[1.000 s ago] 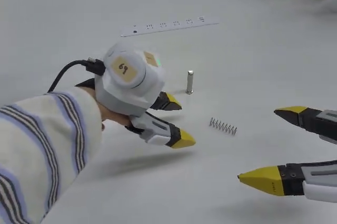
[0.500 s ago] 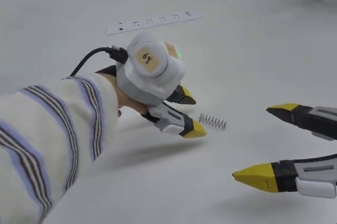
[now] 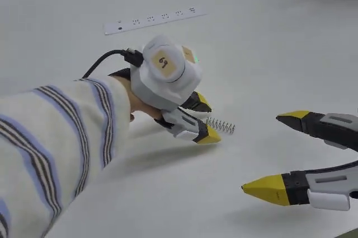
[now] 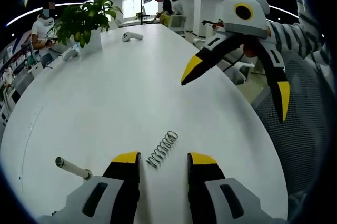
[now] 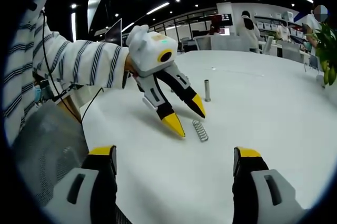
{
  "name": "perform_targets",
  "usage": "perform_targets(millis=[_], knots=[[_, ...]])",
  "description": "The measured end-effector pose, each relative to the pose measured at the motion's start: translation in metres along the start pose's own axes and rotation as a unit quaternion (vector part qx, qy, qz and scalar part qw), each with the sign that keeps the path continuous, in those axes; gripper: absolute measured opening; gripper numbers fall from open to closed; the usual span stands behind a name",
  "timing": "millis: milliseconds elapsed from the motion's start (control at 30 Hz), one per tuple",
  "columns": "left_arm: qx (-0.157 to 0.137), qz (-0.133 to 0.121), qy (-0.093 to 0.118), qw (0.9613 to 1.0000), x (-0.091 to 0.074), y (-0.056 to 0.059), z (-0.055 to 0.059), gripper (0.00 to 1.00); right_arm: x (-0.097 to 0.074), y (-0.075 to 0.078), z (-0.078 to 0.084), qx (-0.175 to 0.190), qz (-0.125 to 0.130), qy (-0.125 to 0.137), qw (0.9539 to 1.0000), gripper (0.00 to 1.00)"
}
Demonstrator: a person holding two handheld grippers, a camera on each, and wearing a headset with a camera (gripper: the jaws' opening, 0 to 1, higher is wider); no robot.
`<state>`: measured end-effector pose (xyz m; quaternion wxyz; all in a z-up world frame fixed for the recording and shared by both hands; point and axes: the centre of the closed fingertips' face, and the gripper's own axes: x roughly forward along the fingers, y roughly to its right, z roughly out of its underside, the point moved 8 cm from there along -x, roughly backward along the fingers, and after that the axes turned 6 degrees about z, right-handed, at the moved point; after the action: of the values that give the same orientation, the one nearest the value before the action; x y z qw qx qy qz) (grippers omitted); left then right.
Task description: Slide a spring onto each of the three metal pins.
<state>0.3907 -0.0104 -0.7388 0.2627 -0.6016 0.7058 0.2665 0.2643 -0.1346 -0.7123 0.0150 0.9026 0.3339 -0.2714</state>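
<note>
A small metal spring lies flat on the white table. My left gripper is open and low over the table, its yellow tips on either side of the spring's near end. In the left gripper view the jaws stand apart with the spring running forward between them. One metal pin stands upright just behind the left gripper; the pin is left of the jaws. My right gripper hovers wide open to the right, apart from the spring.
A white power strip lies at the far side of the table. A black cable trails from the left gripper. A potted plant and a white controller stand at the table's far end. The table edge is close.
My left gripper has slid to the right up to the spring, so its tips now flank the spring's end. In the head view it now hides the pin. The right gripper barely moved.
</note>
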Motion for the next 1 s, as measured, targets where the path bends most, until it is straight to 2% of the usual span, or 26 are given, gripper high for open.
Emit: perform_targets(millis=[267,533,633,867,933,1000], knots=[[0.000,0.006,-0.011,0.9999,0.002,0.004,0.002,0.18,-0.002,0.001,0.003,0.005,0.003,-0.002,1.0000,0.89],[0.004,0.014,-0.023,0.9996,0.004,0.011,0.006,0.09,0.000,-0.002,0.000,0.001,-0.005,0.002,1.0000,0.86],[-0.007,0.018,-0.021,0.9996,0.006,0.013,0.007,0.07,0.000,-0.003,0.000,-0.001,-0.007,0.001,1.0000,0.85],[0.003,0.011,-0.027,0.9996,0.005,0.014,0.006,0.02,-0.002,-0.003,0.002,-0.001,-0.005,-0.001,1.0000,0.85],[-0.005,0.012,-0.025,0.9996,0.006,0.014,0.005,0.02,-0.003,-0.002,0.002,0.002,-0.005,-0.001,1.0000,0.85],[-0.025,0.015,-0.025,0.9993,0.006,0.013,0.005,0.02,-0.003,-0.003,0.002,0.001,-0.005,-0.001,1.0000,0.85]])
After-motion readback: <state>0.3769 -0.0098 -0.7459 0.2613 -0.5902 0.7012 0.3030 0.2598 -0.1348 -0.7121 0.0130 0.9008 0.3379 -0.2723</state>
